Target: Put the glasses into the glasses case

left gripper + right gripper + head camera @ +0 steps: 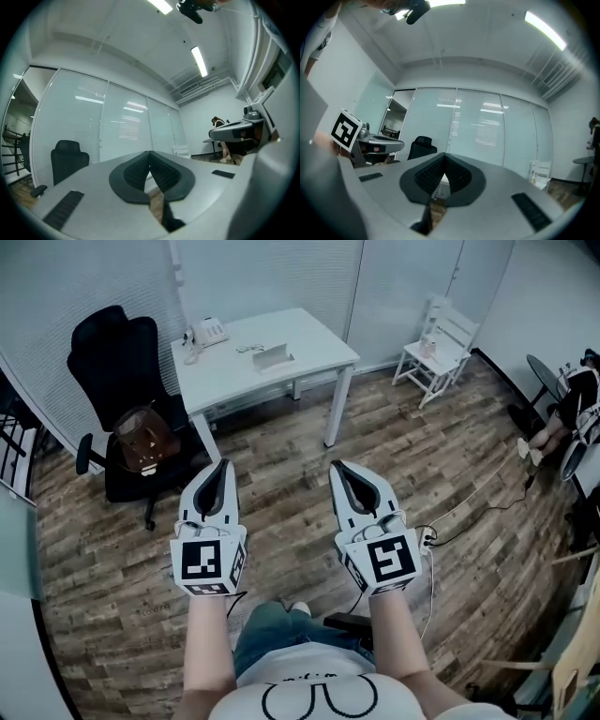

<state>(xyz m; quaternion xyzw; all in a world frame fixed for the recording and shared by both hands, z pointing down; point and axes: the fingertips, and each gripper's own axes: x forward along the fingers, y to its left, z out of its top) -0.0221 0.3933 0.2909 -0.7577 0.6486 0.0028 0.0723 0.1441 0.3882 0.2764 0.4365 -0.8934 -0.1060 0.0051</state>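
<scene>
Left hand-held gripper [221, 468] and right hand-held gripper [338, 470] are each pressed together, empty. The white counter [314, 341] lies well apart at twelve o'clock. What looks like the glasses [249, 349] sits there, at ten o'clock of the glasses case [273, 356]. Jaws arriving closed could shove either off.

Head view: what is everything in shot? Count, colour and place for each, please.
white rectangular table: one, white, top centre
light open glasses case: one, pale, middle of the table
thin-framed glasses: one pair, dark, just left of the case, too small for detail
white desk telephone: one, white, table's left end
black office chair: one, black, left of the table
brown rounded object: one, brown, on that chair's seat
small white wooden chair: one, white, top right
person: one, right edge
left gripper: white, jaws shut, empty
right gripper: white, jaws shut, empty
</scene>
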